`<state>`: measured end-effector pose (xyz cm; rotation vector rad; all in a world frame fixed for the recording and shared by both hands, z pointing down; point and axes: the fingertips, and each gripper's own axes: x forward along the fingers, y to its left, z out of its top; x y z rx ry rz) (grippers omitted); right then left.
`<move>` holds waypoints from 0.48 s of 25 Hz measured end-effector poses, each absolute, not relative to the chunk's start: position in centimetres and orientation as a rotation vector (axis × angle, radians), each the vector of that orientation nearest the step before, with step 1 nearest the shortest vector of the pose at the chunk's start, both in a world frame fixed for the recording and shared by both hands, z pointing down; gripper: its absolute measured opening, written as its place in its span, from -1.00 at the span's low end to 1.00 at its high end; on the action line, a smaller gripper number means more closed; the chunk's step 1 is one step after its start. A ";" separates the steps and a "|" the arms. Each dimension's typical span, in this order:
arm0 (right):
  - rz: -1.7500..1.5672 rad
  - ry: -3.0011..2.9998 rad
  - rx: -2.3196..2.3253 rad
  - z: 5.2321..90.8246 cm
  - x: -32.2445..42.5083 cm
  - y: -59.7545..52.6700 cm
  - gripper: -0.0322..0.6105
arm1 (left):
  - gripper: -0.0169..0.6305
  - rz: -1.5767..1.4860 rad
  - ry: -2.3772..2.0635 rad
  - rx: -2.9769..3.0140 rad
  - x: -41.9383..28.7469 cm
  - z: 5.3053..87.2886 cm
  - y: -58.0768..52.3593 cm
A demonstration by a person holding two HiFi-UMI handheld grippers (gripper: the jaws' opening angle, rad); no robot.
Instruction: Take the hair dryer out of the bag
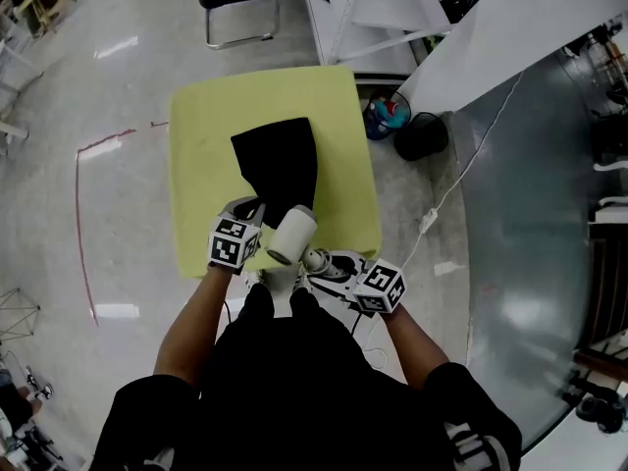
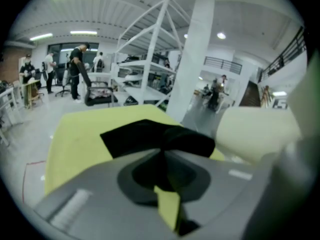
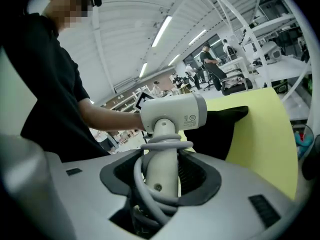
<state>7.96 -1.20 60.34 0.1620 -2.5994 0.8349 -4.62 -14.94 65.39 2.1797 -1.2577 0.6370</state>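
A black bag [image 1: 280,165] lies flat on the yellow table [image 1: 206,135]. My left gripper [image 1: 252,214] is shut on the bag's near edge, and in the left gripper view black fabric [image 2: 150,136] runs in between the jaws of that gripper [image 2: 162,159]. The white hair dryer [image 1: 291,235] is outside the bag, raised just above the table's near edge. My right gripper [image 1: 319,261] is shut on its handle. In the right gripper view the dryer [image 3: 175,111] stands upright in that gripper [image 3: 162,176], with its cord coiled round the handle. The dryer's barrel [image 2: 250,131] shows at the left gripper view's right.
Beyond the table stand a black chair [image 1: 240,3] and a white shelving frame [image 1: 392,8]. A blue bin [image 1: 385,114] and a black object [image 1: 422,135] sit on the floor at the table's right, beside a white cable [image 1: 461,175]. People [image 2: 75,69] stand far off.
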 end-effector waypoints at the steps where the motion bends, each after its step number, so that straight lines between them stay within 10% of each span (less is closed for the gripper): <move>1: 0.837 -2.620 0.167 59.5 8.1 -1.1 -0.26 | -0.86 0.619 -1.252 2.177 -4.6 65.5 -14.8; 12: 0.803 -2.844 0.519 52.4 7.7 -5.6 -0.26 | -0.37 0.555 -1.308 2.241 -3.9 63.2 -12.9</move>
